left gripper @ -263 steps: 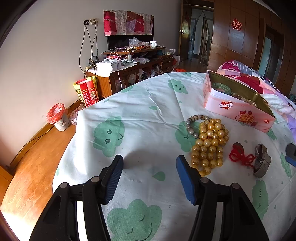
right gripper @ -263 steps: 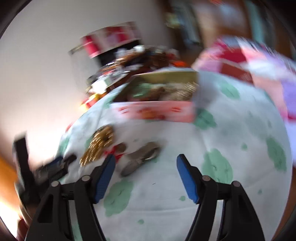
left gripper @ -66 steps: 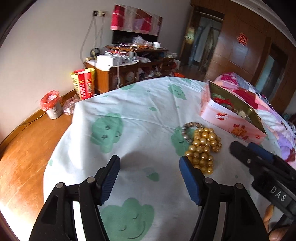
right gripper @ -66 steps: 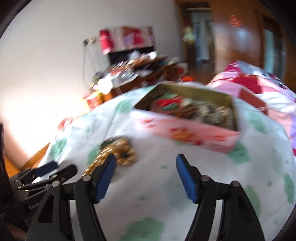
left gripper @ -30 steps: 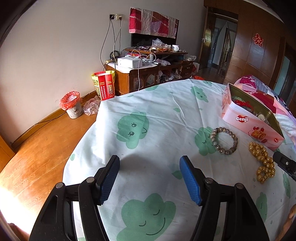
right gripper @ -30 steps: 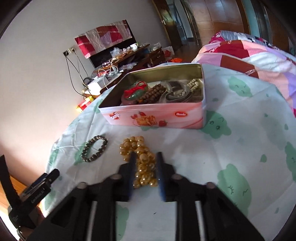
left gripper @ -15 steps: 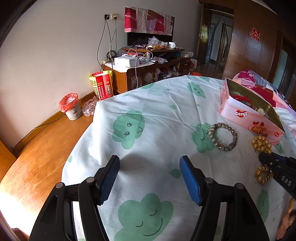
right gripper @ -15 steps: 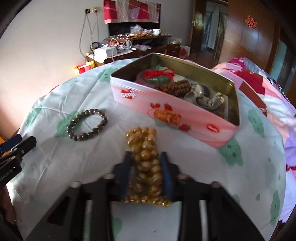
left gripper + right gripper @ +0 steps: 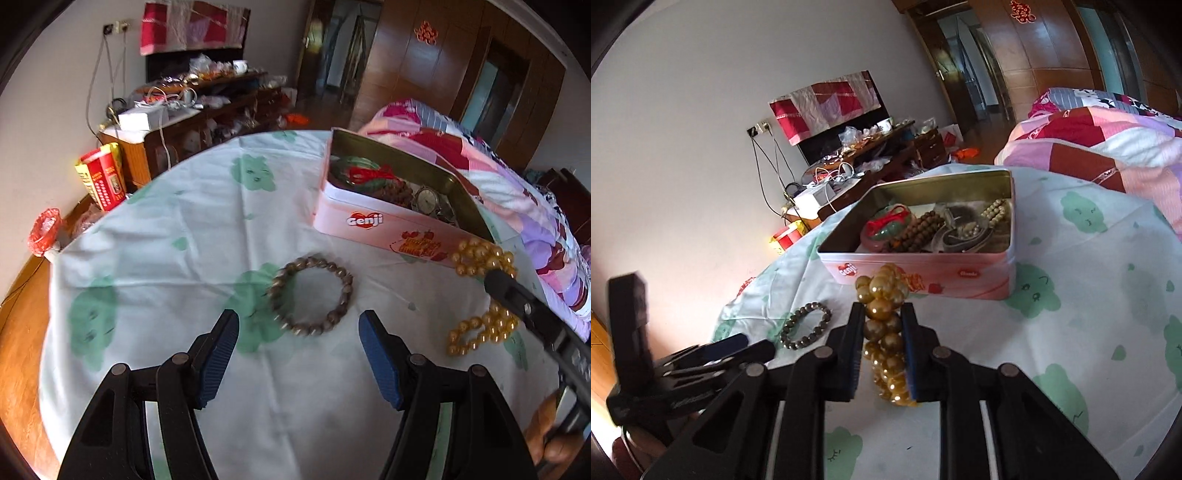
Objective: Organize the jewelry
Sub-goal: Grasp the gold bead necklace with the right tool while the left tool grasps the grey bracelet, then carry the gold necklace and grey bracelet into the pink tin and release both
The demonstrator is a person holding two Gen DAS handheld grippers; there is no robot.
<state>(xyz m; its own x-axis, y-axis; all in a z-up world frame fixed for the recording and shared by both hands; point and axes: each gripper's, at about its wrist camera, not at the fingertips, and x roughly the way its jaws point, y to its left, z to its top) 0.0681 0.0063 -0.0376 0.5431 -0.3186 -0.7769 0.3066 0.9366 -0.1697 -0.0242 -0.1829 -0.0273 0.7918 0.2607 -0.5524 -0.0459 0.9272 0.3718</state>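
At the bottom centre of the right wrist view, the right tongs (image 9: 882, 325) are clenched on the gold bead strand (image 9: 884, 325), which bunches above the blue pads and dangles in loops below, lifted off the cloth. The beads are round, glossy and hard, so I judge the main risk is slippage: the flat pads bear on only a few spheres, and a swing of the loose loops could pull the strand free before it clears the rim of the tin (image 9: 960, 273). A trailing loop could also snag that thin metal edge.

In the lower half of the left wrist view, the left tongs (image 9: 299, 345) stand released, empty, just short of the grey-brown bead bracelet (image 9: 310, 293), a matte ring lying flat on the soft, creased cloud-print cloth (image 9: 166, 229) over the surface.

Beyond, right of centre, the pink rectangular tin sits open, already holding a red-corded green piece, brown beads and a watch.
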